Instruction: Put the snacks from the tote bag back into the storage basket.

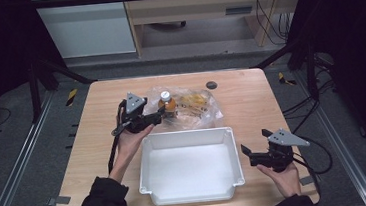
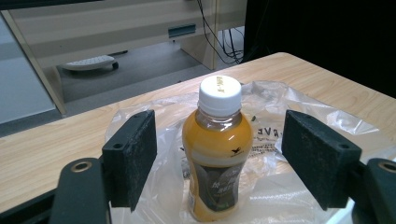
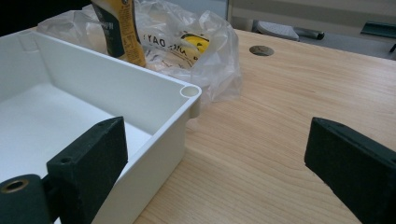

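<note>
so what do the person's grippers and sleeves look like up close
Both the left gripper and the right gripper are black, each topped by a grey three-cornered plate and trailing a black cable. Each has two blocky black jaws with a rough, matte face and a small round hole, on arms with a brass-ringed hole. The person wears dark sleeves.

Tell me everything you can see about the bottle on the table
The bottle is small, clear plastic, with a white screw cap on, filled nearly to the neck with an orange drink. A dark label with pale print wraps its lower half, and a small bird-like mark sits above it. It stands upright on the crinkled clear bag, toward the table's far side, just behind the white bin. The left gripper is open around it, one jaw on each side, neither touching.
</note>
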### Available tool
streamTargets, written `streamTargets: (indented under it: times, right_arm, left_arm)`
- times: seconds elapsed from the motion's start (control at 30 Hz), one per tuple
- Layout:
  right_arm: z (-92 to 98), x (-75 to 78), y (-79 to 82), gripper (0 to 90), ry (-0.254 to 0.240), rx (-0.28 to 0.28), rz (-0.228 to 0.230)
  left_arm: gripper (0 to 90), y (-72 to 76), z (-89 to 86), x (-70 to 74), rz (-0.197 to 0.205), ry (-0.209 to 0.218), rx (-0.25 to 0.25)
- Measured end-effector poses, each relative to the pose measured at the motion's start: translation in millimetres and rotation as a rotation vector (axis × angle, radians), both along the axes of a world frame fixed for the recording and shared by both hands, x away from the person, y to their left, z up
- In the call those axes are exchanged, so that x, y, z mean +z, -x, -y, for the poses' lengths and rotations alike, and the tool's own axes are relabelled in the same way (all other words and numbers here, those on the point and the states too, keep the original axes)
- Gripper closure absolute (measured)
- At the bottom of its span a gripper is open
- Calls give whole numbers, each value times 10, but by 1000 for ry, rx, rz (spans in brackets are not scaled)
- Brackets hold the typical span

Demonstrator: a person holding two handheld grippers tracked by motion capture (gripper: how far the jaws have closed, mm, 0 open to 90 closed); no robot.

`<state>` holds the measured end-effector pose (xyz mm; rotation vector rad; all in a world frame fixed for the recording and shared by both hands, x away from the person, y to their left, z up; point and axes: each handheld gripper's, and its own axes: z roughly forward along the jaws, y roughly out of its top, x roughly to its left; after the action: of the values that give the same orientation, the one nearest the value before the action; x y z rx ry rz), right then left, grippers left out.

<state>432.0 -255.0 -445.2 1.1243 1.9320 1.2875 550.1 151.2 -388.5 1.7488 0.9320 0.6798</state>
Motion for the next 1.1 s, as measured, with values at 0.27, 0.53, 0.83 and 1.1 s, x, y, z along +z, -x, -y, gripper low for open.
streamTargets:
  times: [0.27,0.53,0.83,1.1]
  right_arm:
    - [6,6,1,62,-4,-1,1]
    - [2,5,-1,63,-6,-2,-1]
    - [-2,0,-4,64,-3,1,-7]
    - [-2,-1,-3,64,-2,4,-7]
  left_arm:
    - [266,-57,98,35,8,-15,0]
    - [266,-111,157,9,16,-15,2]
    - [284,-189,198,-58,16,-7,17]
    - [318,-245,232,-112,4,-6,22]
